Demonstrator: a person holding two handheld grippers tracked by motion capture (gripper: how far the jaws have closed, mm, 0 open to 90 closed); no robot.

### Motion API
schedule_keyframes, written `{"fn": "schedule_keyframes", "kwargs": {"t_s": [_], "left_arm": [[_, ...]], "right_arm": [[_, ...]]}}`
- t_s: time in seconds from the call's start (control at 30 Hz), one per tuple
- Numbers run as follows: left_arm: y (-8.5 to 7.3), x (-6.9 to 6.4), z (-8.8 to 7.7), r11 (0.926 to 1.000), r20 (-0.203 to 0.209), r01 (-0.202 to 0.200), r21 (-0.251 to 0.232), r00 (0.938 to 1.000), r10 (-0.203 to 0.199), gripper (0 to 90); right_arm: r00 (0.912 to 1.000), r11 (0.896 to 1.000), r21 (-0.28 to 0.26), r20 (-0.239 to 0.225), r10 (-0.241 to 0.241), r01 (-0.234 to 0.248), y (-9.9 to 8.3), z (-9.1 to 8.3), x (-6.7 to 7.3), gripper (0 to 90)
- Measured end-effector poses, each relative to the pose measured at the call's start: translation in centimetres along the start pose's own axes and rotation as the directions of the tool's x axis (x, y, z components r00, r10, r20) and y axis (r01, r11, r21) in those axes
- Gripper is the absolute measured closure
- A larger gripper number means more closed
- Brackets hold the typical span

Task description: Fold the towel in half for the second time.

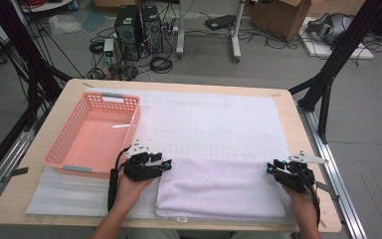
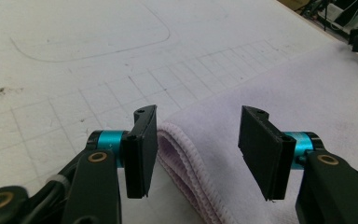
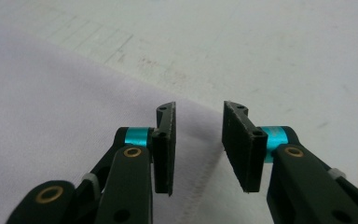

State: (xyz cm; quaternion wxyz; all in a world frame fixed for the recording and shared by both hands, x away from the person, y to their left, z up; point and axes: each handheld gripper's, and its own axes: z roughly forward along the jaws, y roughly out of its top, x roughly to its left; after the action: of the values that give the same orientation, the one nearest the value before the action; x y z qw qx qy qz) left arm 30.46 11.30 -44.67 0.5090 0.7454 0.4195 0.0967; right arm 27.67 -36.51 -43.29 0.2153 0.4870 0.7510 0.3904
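Observation:
A pale lilac towel (image 1: 219, 186) lies folded on the white mat (image 1: 214, 119) near the table's front edge. My left gripper (image 1: 168, 163) is at the towel's far left corner and my right gripper (image 1: 270, 168) at its far right corner. In the left gripper view my left gripper (image 2: 198, 144) stands open, the towel's (image 2: 307, 93) layered fold lying between the jaws without being pinched. In the right gripper view my right gripper (image 3: 198, 140) is open too, with the towel's (image 3: 51, 107) stitched edge lying under the gap.
An empty pink plastic basket (image 1: 92, 134) stands on the left of the table, just beyond my left hand. The mat (image 2: 98, 70) carries faint grid lines and an outline. Black frame posts (image 1: 328, 74) flank the table; computers and cables lie on the floor behind.

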Motion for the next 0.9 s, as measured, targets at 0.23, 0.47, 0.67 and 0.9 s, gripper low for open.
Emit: {"fn": "schedule_keyframes", "kwargs": {"t_s": [0.23,0.47,0.67,0.9], "left_arm": [[-0.2,-0.1,1.1,0.9976,-0.028,-0.008,0.069,0.9995,0.01,44.6],[0.3,-0.7,2.1,0.9902,-0.092,-0.065,0.124,0.9929,0.076,61.9],[0.4,-0.4,2.1,0.9948,-0.15,-0.034,0.096,0.9875,0.048,57.9],[0.2,-0.6,2.0,0.9923,-0.074,-0.047,0.115,0.9956,0.056,51.2]], "right_arm": [[0.9995,1.0,0.002,0.008,0.031,-0.031,-0.6,-0.4,-0.6,56.2],[0.9995,0.999,0.033,-0.032,0.005,-0.003,-0.4,0.6,0.0,46.4],[0.9996,0.996,0.083,-0.021,0.019,-0.018,-0.6,1.5,0.0,38.1],[0.9981,0.996,0.081,-0.056,0.027,-0.022,-0.7,1.5,-0.1,46.8]]}}
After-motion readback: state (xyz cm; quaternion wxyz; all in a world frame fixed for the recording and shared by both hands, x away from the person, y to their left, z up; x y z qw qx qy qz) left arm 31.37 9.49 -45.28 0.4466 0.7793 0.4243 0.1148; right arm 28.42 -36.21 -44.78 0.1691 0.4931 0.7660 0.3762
